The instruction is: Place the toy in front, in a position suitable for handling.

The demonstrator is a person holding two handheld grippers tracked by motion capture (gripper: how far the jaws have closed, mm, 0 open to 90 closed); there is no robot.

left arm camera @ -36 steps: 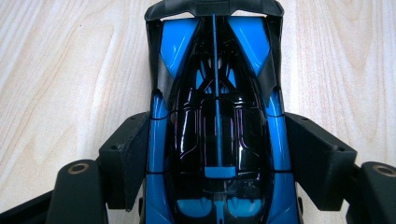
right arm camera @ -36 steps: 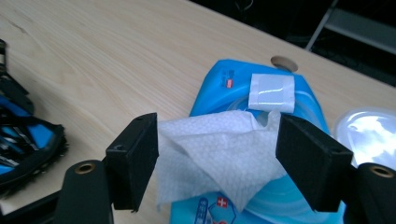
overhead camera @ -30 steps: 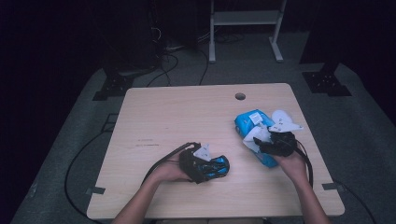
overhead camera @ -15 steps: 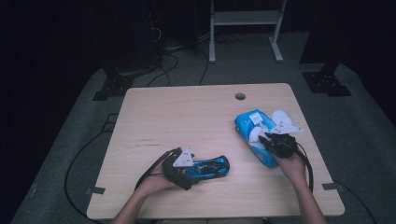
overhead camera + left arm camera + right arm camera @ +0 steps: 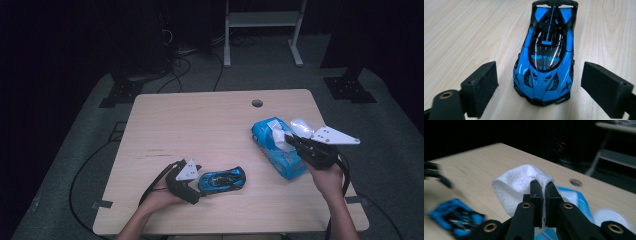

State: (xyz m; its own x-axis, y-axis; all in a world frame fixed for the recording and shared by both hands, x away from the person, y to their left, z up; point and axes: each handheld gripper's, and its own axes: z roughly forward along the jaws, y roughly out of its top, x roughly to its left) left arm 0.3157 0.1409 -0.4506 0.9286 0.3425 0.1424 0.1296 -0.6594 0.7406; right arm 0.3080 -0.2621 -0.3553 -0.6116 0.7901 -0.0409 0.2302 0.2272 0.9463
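A blue toy car (image 5: 220, 180) (image 5: 546, 57) lies on the wooden table (image 5: 200, 125) near the front. My left gripper (image 5: 197, 187) (image 5: 542, 85) stands open at the car's nose, with its pads on either side and clear of it. Its jaws have just been closing slightly. At the right, my right gripper (image 5: 290, 140) (image 5: 543, 187) is shut on a white wipe (image 5: 279, 135) (image 5: 516, 185). The wipe rises from the top of a blue wipes pack (image 5: 280, 155) (image 5: 576, 197) lying on the table.
A white rounded object (image 5: 300, 125) (image 5: 611, 217) sits beside the far end of the pack. A round hole (image 5: 257, 103) is in the table near its far edge. Cables and a metal stand are on the dark floor beyond.
My left gripper has let go of the car and drawn back to the left. My right gripper has shut on the wipe and lifted it out of the pack.
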